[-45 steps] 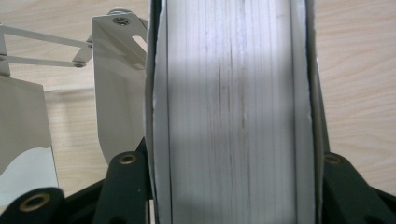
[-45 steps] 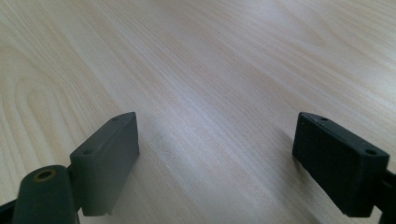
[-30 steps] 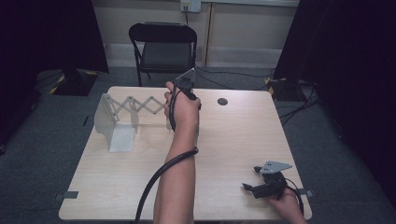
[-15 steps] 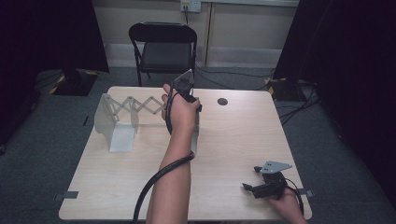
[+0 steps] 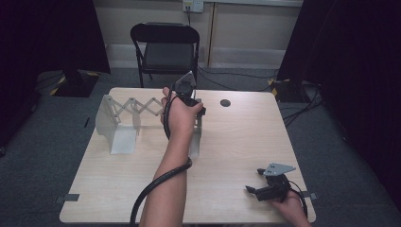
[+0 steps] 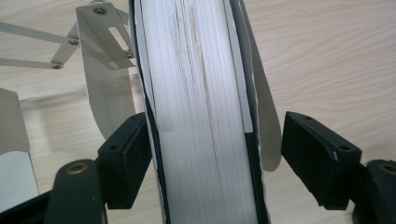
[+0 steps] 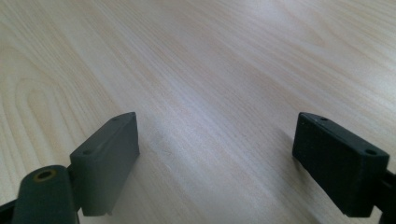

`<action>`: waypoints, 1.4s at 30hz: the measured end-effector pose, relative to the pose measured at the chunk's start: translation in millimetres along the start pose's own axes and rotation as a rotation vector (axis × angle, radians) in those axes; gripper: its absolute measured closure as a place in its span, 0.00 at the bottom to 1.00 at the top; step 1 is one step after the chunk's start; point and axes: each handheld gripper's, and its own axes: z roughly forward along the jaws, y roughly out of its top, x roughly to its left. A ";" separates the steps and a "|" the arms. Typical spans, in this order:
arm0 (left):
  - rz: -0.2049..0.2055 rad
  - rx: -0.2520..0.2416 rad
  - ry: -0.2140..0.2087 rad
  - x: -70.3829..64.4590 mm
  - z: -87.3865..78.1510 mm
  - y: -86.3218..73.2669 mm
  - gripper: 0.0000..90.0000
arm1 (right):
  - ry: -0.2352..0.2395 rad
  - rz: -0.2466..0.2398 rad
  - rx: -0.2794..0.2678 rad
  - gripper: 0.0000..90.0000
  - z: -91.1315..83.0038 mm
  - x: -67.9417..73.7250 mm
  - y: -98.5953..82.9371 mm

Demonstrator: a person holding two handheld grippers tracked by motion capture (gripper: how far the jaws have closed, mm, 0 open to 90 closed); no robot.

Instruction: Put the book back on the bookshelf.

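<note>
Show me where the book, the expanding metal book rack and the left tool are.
book [image 6: 201,116]: left gripper view, on its page edges.
expanding metal book rack [image 5: 135,108]: high view, on its scissor lattice.
left tool [image 6: 215,149]: left gripper view, midway between its fingertips.

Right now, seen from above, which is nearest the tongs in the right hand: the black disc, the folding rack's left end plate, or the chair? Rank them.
1. Black disc, on the far side of the table.
2. Rack's left end plate, across the table to the left.
3. Chair, behind the table.
</note>
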 end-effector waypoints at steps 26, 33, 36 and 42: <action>0.094 0.033 -0.078 10.1 -11.2 -25.7 0.24 | 0.000 0.002 0.000 0.16 0.0 0.2 0.0; 0.123 0.035 -0.117 11.8 -12.4 -33.1 0.25 | 0.000 0.001 0.000 0.16 0.0 0.1 0.0; 0.132 0.034 -0.124 12.8 -14.1 -36.1 0.25 | -0.001 0.001 0.000 0.16 0.0 0.1 0.0; 0.131 0.030 -0.131 18.1 -13.6 -44.1 0.25 | -0.001 0.002 0.000 0.16 0.0 0.2 0.0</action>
